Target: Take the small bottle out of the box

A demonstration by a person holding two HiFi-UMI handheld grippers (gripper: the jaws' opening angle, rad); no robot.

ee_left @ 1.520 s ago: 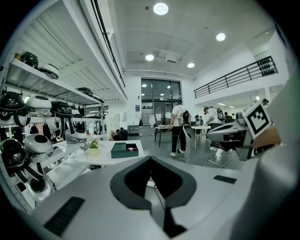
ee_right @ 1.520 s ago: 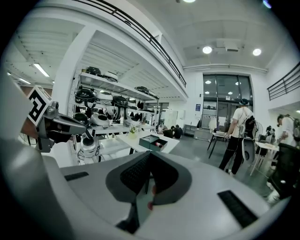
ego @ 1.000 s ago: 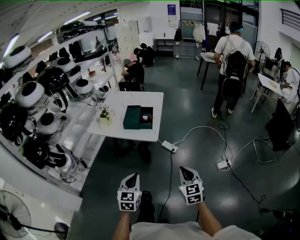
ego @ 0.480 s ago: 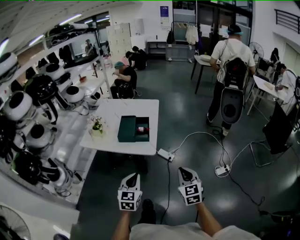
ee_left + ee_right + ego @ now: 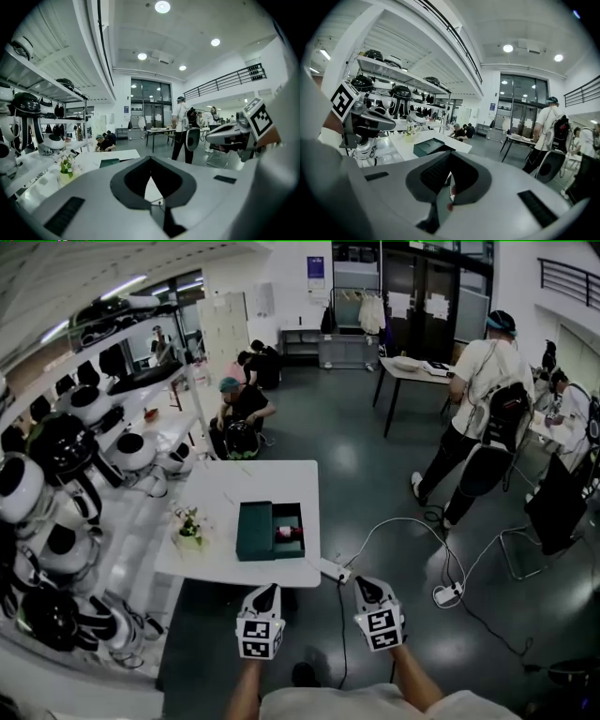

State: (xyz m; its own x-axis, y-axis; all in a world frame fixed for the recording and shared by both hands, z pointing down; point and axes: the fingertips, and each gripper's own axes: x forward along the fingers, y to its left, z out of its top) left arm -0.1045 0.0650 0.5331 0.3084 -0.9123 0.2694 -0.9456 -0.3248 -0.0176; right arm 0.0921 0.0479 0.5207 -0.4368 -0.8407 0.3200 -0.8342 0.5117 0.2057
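A dark green box [image 5: 255, 531] lies open on the white table [image 5: 225, 493], a few steps ahead of me. In its right half sits a small red and white thing [image 5: 286, 532], too small to tell apart. My left gripper [image 5: 266, 592] and right gripper [image 5: 362, 585] are held low in front of me, short of the table's near edge, both shut and empty. The box [image 5: 109, 162] also shows in the left gripper view beyond the left gripper [image 5: 151, 162]. In the right gripper view the box [image 5: 426, 146] lies past the right gripper [image 5: 449, 162].
A small flower pot [image 5: 188, 529] stands on the table left of the box. A power strip [image 5: 333, 570] and cables lie on the floor by the table's near right corner. Shelves of round robot heads [image 5: 56, 456] line the left. A person with a backpack [image 5: 483, 418] walks at the right.
The table and box have come nearer and lower in the head view. Both grippers keep their place before me. The person with the backpack has stepped to the right.
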